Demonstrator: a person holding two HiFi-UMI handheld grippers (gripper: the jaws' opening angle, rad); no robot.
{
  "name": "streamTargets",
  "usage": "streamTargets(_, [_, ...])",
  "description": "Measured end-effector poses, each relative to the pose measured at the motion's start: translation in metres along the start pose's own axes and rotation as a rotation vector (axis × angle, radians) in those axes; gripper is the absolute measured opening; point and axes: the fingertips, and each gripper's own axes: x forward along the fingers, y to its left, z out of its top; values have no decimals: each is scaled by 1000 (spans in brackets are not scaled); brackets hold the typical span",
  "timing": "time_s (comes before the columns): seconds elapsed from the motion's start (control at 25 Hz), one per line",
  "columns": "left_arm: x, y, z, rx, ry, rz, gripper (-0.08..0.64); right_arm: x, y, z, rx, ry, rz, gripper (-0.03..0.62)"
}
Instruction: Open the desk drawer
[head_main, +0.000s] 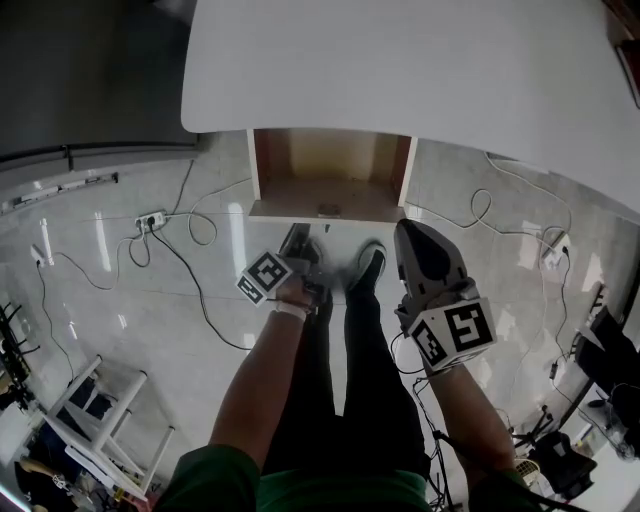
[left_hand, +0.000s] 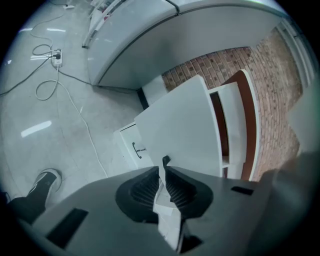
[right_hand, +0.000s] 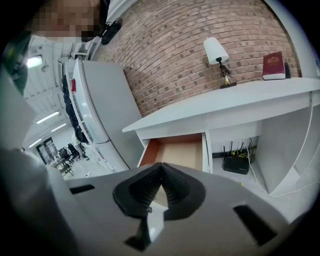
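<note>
The white desk (head_main: 400, 70) has its drawer (head_main: 328, 185) pulled out, its brown inside showing, with a small handle (head_main: 327, 211) on the front edge. My left gripper (head_main: 300, 243) hangs just in front of the drawer front, a little left of the handle, touching nothing. In the left gripper view the jaws (left_hand: 164, 167) stand a narrow slit apart with nothing between them, and the drawer front's handle (left_hand: 137, 148) lies ahead. My right gripper (head_main: 420, 245) is held to the right of the drawer. Its jaws (right_hand: 161, 167) meet at the tips, empty, facing the open drawer (right_hand: 177, 152).
A lamp (right_hand: 217, 52) and a red book (right_hand: 274, 65) stand on the desk top by the brick wall (right_hand: 200, 30). A router (right_hand: 235, 164) sits under the desk. Cables and a power strip (head_main: 150, 219) lie on the floor at left. My shoes (head_main: 367, 268) stand before the drawer.
</note>
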Motion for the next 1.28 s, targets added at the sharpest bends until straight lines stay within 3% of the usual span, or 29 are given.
streamTargets(0.2, [-28, 6, 12, 57, 9, 43, 32, -5, 8, 15, -20, -5, 10, 0])
streamTargets(0.36, [-66, 13, 31, 136, 5, 143, 32, -19, 12, 33, -31, -7, 1, 0])
streamTargets(0.52, [-94, -22, 66, 231, -34, 159, 32, -31, 10, 71, -50, -54, -16, 0])
streamTargets(0.6, [-107, -57, 82, 309, -40, 139, 32, -39, 11, 97, -56, -86, -26, 0])
streamTargets(0.8, [-152, -186, 131, 613, -106, 72, 32, -67, 35, 174, -86, -154, -33, 0])
streamTargets(1.04, [-180, -368, 193, 633, -280, -168, 31, -85, 78, 281, -205, -296, 13, 0])
streamTargets(1.16, [-201, -445, 196, 747, -317, -268, 31, -100, 98, 319, -248, -348, 20, 0])
streamTargets(1.28, [-222, -508, 195, 939, -366, -305, 31, -115, 109, 354, -273, -402, 6, 0])
